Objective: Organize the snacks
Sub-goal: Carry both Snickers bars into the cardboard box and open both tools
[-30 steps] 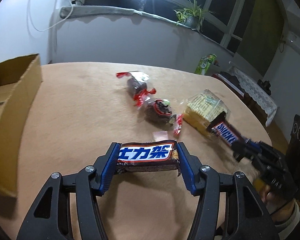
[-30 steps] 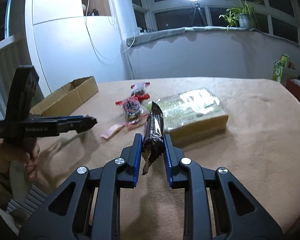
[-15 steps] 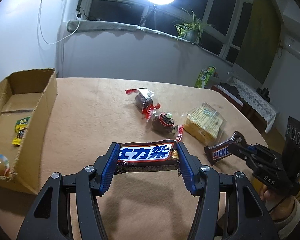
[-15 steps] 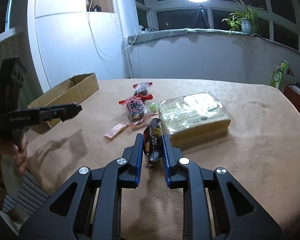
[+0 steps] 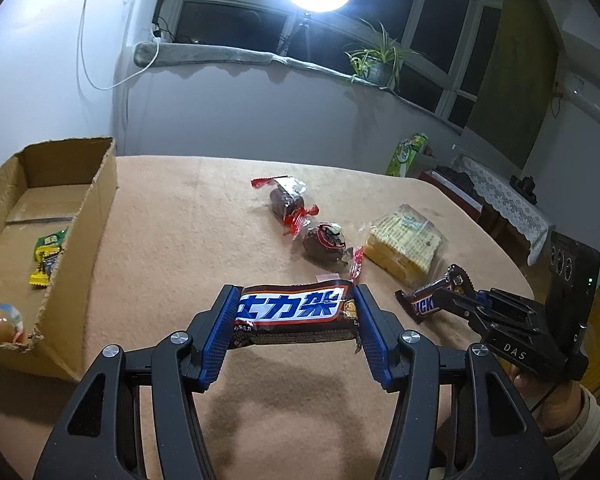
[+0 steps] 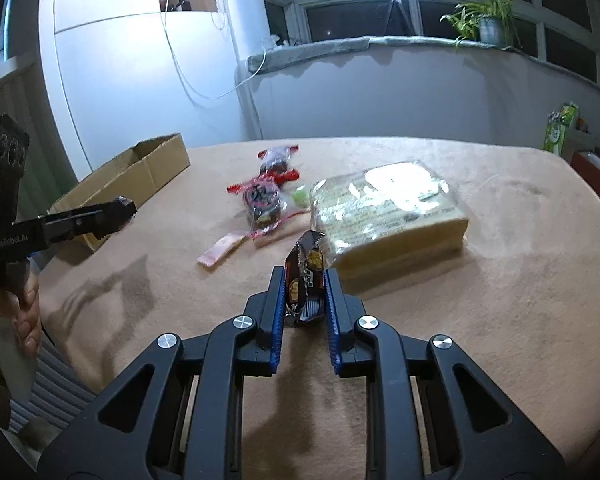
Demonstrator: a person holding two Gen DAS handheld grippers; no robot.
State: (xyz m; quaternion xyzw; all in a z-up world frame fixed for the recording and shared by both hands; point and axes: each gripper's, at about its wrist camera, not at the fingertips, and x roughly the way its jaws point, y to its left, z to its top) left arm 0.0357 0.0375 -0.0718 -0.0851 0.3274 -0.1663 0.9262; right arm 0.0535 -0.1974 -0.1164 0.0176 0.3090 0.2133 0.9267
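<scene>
White "士力架" on the brown bar wrapper (image 5: 296, 312) between the left hand-held gripper (image 5: 296, 320) pads, "DAS" on the right hand-held gripper (image 5: 456, 292) body, partial "ICK" on its bar (image 5: 424, 302)

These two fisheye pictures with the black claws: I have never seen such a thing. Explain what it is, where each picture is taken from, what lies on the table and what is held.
There is no robot here. A person holds a hand-operated two-finger clamp in each hand, and a wide-angle camera on each clamp looks forward along its fingers.

The left wrist view shows the left gripper clamped on the ends of a Snickers bar held crosswise. The right wrist view shows the right gripper pinching a second Snickers bar edge-on.

On the tan table lie two red-tied dark wrapped cakes, a clear pack of yellow crackers and a small pink packet. At the left stands an open cardboard box with a few small snacks inside.
</scene>
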